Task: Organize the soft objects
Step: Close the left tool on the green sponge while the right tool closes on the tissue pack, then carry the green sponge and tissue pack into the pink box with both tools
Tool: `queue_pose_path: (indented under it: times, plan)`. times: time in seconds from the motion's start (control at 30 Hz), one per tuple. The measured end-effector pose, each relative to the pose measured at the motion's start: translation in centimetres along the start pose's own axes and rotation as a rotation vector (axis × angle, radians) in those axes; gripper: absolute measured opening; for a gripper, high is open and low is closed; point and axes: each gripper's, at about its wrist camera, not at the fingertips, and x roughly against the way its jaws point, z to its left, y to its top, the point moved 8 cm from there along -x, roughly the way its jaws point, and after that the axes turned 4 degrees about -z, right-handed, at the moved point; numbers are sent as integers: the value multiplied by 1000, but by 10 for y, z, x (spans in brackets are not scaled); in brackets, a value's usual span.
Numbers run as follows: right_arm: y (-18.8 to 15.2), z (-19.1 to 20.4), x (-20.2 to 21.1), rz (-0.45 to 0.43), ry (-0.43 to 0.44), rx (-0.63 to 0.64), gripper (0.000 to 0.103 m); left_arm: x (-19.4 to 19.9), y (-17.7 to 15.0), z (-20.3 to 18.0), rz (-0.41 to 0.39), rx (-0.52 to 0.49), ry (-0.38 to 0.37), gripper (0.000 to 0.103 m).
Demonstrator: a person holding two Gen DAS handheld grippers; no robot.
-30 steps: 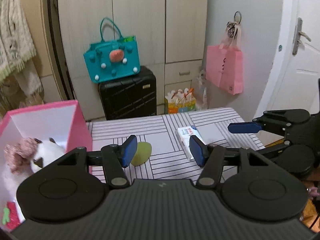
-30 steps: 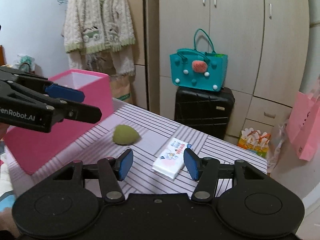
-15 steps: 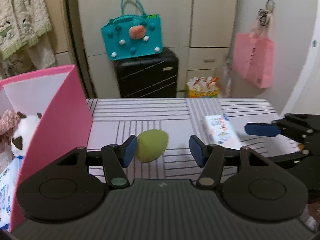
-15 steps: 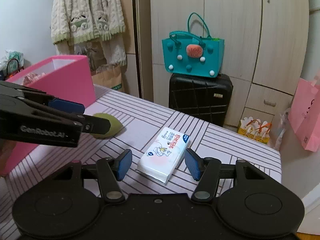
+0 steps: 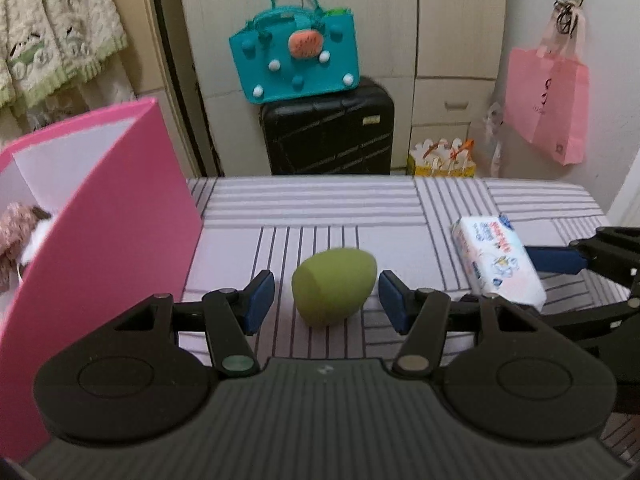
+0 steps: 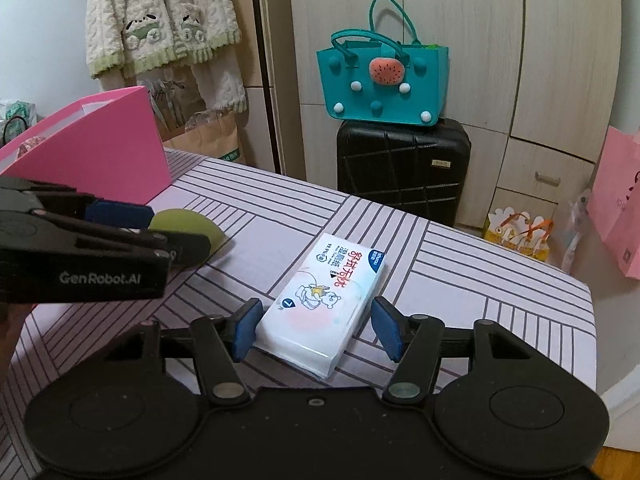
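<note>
The left claw (image 5: 326,300), open, is now being held around the green sponge (image 5: 334,285) mid-desk, beside the pink box (image 5: 100,216); the right claw (image 6: 312,330), open, is bracketing the tissue pack (image 6: 326,306) near the right edge. Both grasps are being readied.

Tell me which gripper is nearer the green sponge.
Left. The left gripper is open with its fingers on either side of the green sponge, not yet touching. The right gripper is off to the sponge's right, open around the tissue pack.
</note>
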Motion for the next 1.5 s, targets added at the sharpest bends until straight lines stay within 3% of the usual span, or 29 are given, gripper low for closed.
queue_pose_path:
  times: [0.03, 0.1, 0.23, 0.37, 0.5, 0.77, 1.07, 1.23, 1.47, 1.5]
  plan:
    - [0, 0, 0, -3, -2, 4, 58, -1, -1, 0, 5, 3, -2, 53]
    - [0, 0, 2, -3, -1, 3, 56, -1, -2, -2, 10, 8, -27, 43]
    - [-3, -2, 6, 7, 4, -10, 55, 7, -2, -10, -11, 15, -97, 40]
    - [-7, 1, 11, 11, -10, -30, 54, 25, 0, -16, -57, 21, -130, 39]
    - [-12, 1, 22, 14, 0, -83, 53, 44, -3, -18, -54, 57, -194, 39]
    - [-29, 0, 44, 5, -31, -139, 51, 89, -9, -13, -96, 70, -244, 39]
    - [-34, 19, 72, -7, -51, -81, 47, 135, -14, 8, -144, 95, -287, 39]
    - [-48, 27, 66, 64, -78, -34, 49, 144, -19, 14, -148, 101, -297, 39]
    - [-43, 20, 54, 44, -97, -49, 52, 149, -25, 15, -118, 95, -339, 39]
    - [-42, 19, 51, 35, -101, -33, 46, 151, -27, 16, -112, 97, -349, 39]
